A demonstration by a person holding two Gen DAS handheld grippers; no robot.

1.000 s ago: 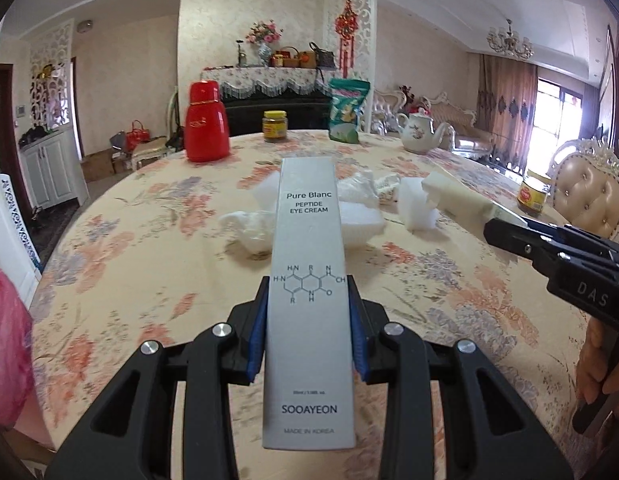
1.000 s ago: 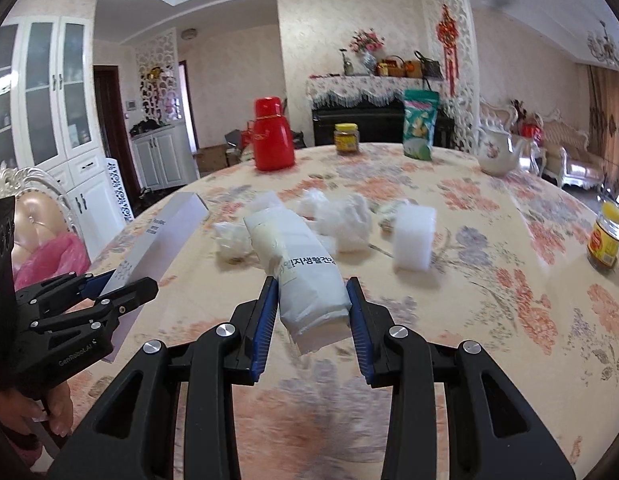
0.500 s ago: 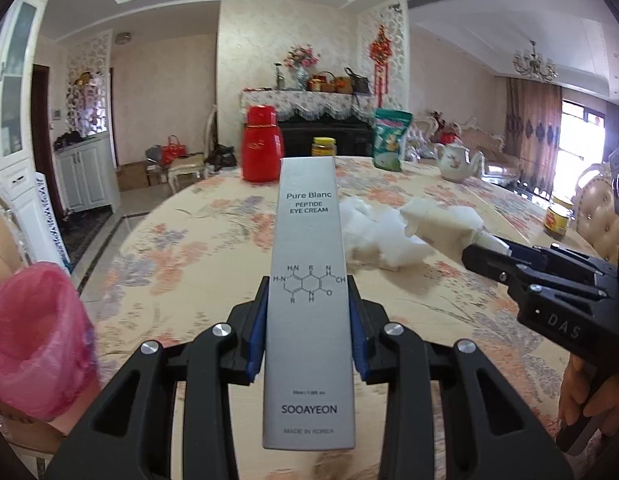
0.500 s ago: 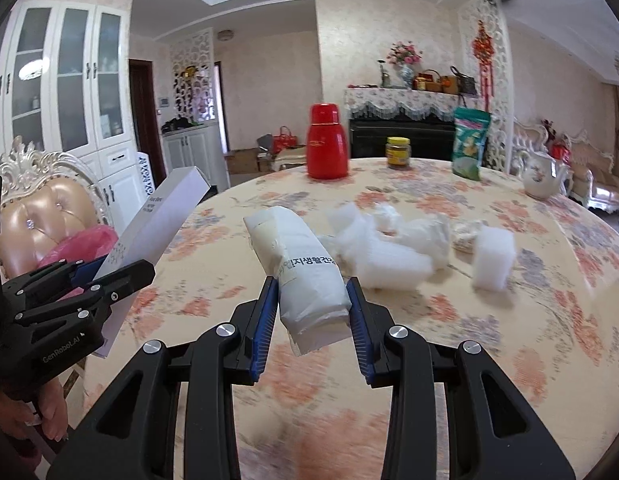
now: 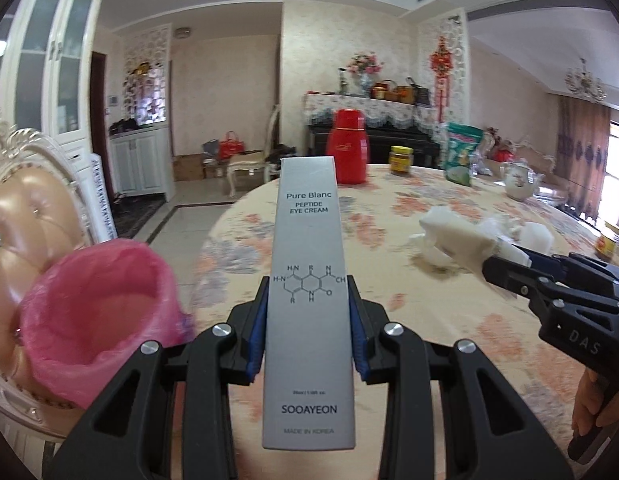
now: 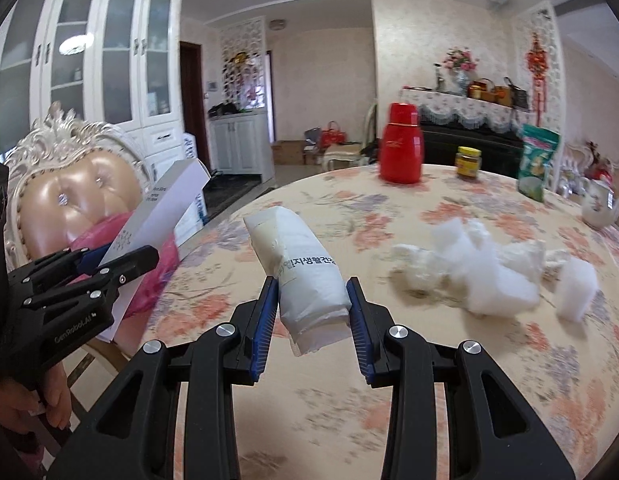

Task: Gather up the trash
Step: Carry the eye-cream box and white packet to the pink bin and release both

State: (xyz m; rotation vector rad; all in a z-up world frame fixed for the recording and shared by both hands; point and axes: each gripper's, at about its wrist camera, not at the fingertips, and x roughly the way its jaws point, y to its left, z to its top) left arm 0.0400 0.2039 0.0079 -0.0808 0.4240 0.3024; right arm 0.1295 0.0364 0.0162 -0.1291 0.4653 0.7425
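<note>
I saw a floral-cloth table (image 6: 449,380) carrying white scrap pile (image 6: 481,276); beyond that pile stood red thermos (image 6: 401,150), jar (image 6: 468,163), green pouch (image 6: 536,162), teapot (image 6: 601,210).

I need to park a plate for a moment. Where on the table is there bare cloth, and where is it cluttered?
Bare floral cloth runs along the near edge in front of the right tongs, and between the red thermos and the white scrap pile. It is crowded at that pile and along the far rim: yellow-lidded jar, green bag, teapot.
</note>
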